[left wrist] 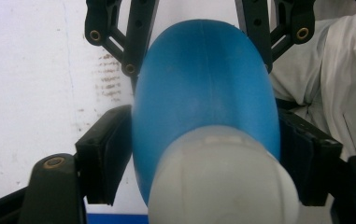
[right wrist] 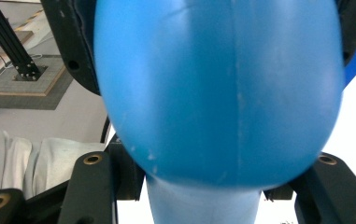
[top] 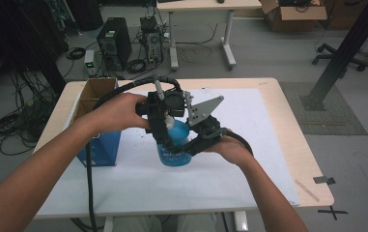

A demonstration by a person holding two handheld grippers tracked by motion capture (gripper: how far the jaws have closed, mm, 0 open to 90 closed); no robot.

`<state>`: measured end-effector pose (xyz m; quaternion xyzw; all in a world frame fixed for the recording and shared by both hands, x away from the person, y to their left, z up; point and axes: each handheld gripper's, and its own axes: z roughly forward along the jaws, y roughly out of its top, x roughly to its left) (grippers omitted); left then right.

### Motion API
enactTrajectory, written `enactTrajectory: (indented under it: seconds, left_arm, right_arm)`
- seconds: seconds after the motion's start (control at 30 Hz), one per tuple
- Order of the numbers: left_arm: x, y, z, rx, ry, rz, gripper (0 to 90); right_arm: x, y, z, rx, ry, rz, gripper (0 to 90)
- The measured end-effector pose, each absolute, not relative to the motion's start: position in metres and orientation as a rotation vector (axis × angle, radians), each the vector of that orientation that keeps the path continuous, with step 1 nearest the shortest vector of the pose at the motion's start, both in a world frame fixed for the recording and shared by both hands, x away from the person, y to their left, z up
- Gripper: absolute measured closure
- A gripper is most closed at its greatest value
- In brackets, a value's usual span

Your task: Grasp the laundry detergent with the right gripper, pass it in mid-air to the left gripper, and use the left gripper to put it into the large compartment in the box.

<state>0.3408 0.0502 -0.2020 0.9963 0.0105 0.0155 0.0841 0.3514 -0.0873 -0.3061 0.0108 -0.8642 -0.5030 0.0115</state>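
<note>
A blue plastic bottle point(top: 174, 151) with a white cap is held above the white mat between both grippers. My left gripper point(top: 164, 131) comes in from the left and above. In the left gripper view its pads point(left wrist: 108, 156) press on either side of the bottle point(left wrist: 203, 93) just past the white cap point(left wrist: 222, 184). My right gripper point(top: 191, 145) comes in from the right and is shut on the bottle's body. In the right gripper view the round blue body point(right wrist: 217, 93) sits between the jaws of that gripper point(right wrist: 213, 163).
An open blue cardboard box point(top: 97, 123) stands at the table's left side, close to the left forearm. A white mat point(top: 254, 145) covers most of the wooden table point(top: 288, 121). Computers and cables lie on the floor beyond the far edge.
</note>
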Motion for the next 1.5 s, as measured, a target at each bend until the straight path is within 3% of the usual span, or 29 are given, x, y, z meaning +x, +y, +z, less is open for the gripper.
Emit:
enactTrajectory:
  seconds: [0.5, 0.9, 1.13, 1.3, 1.5]
  left_arm:
    - [0.342, 0.05, -0.202, 2.978, 0.029, 0.037, 36.8]
    - [0.343, 0.049, -0.201, 2.976, 0.055, 0.019, 37.7]
    - [0.346, 0.053, -0.198, 2.991, 0.129, 0.048, 37.8]
    - [0.352, 0.06, -0.191, 2.996, 0.219, 0.076, 37.7]
    - [0.361, 0.07, -0.179, 2.974, 0.377, 0.128, 37.8]
  right_arm:
    - [0.352, -0.087, -0.307, 0.03, -2.693, -1.568, 44.0]
    - [0.351, -0.087, -0.307, 0.022, -2.682, -1.561, 42.7]
    - [0.35, -0.104, -0.3, -0.068, -2.71, -1.528, 17.0]
    - [0.349, -0.125, -0.297, -0.186, -2.804, -1.437, 9.2]
    - [0.349, -0.151, -0.292, -0.312, -2.88, -1.346, 7.1]
